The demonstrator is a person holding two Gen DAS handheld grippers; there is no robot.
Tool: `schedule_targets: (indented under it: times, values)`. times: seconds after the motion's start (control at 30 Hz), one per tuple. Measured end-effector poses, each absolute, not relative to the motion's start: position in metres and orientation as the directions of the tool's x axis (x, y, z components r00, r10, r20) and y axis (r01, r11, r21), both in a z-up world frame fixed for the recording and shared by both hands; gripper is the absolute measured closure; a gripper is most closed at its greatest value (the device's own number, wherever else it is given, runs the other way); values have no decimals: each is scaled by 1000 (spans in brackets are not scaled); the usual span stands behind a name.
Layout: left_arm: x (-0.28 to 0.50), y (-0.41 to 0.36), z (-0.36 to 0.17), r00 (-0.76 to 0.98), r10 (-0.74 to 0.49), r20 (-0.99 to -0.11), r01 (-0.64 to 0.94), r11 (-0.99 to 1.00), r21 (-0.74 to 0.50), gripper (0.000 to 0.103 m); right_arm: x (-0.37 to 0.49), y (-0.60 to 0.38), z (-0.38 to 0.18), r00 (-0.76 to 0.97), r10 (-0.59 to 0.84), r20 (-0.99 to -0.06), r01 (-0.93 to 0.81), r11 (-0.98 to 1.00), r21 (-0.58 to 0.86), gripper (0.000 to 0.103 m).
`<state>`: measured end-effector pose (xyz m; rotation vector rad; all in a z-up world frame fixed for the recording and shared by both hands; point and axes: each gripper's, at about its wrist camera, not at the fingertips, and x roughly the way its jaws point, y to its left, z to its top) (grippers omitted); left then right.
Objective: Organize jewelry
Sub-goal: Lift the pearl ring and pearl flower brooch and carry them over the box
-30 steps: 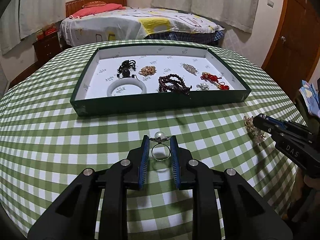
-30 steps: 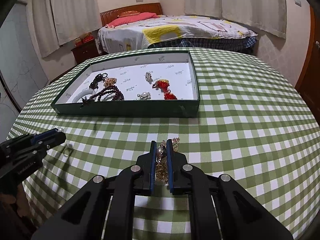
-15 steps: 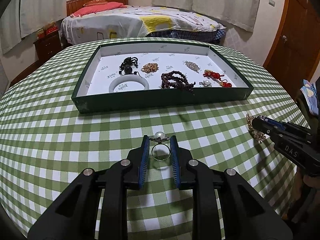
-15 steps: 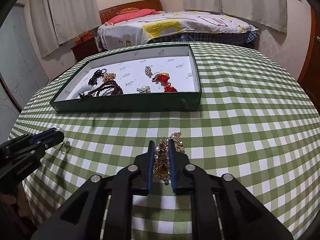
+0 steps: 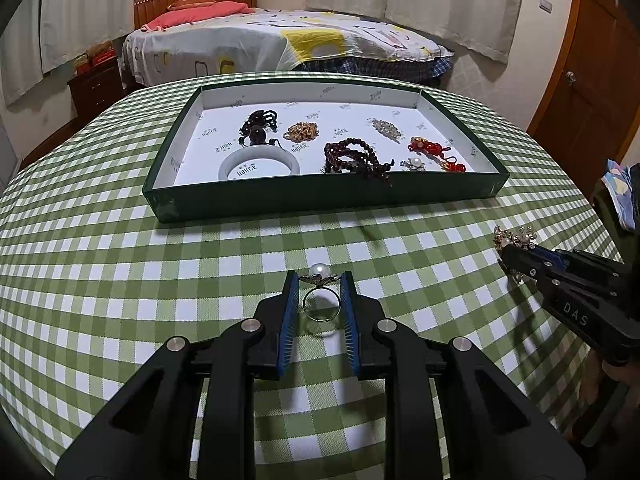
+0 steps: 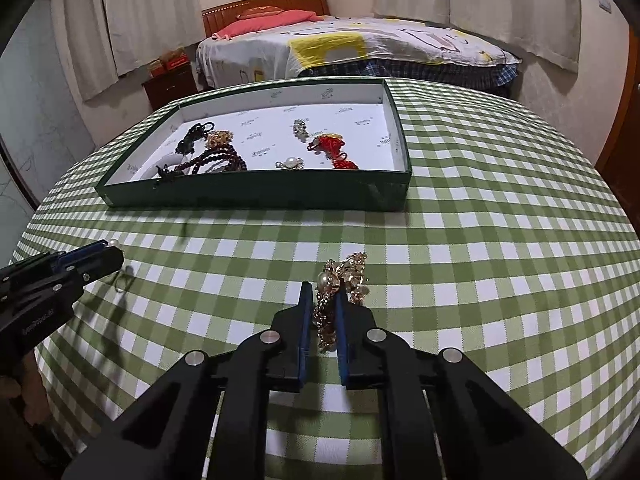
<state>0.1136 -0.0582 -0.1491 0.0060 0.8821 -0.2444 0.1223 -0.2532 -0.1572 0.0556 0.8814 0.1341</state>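
Note:
My left gripper (image 5: 319,285) is shut on a silver pearl ring (image 5: 320,296) and holds it above the green checked tablecloth. My right gripper (image 6: 323,295) is shut on a gold chain piece with a pearl (image 6: 340,284), also lifted off the cloth. Each gripper shows in the other's view, the right one (image 5: 505,249) at the right edge, the left one (image 6: 114,254) at the left edge. The green tray (image 5: 320,196) with a white lining stands ahead of both and holds several jewelry pieces, among them a white bangle (image 5: 259,164) and dark red beads (image 5: 352,156).
The round table's edge curves close on both sides. A bed (image 5: 280,44) and a wooden nightstand (image 5: 96,84) stand behind the table. A wooden door (image 5: 592,80) is at the right.
Both grippers have risen and drawn back slightly with their pieces. The gold chain piece has come up off the cloth in the right gripper.

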Motion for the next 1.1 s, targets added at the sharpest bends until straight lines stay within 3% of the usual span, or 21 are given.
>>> schedule_targets:
  times: [1.1]
  values:
    - [108,-51,-130,642,-206,-738,202,975,-97,82,117,-250,-134,673,152,-724,-102,988,112,92]
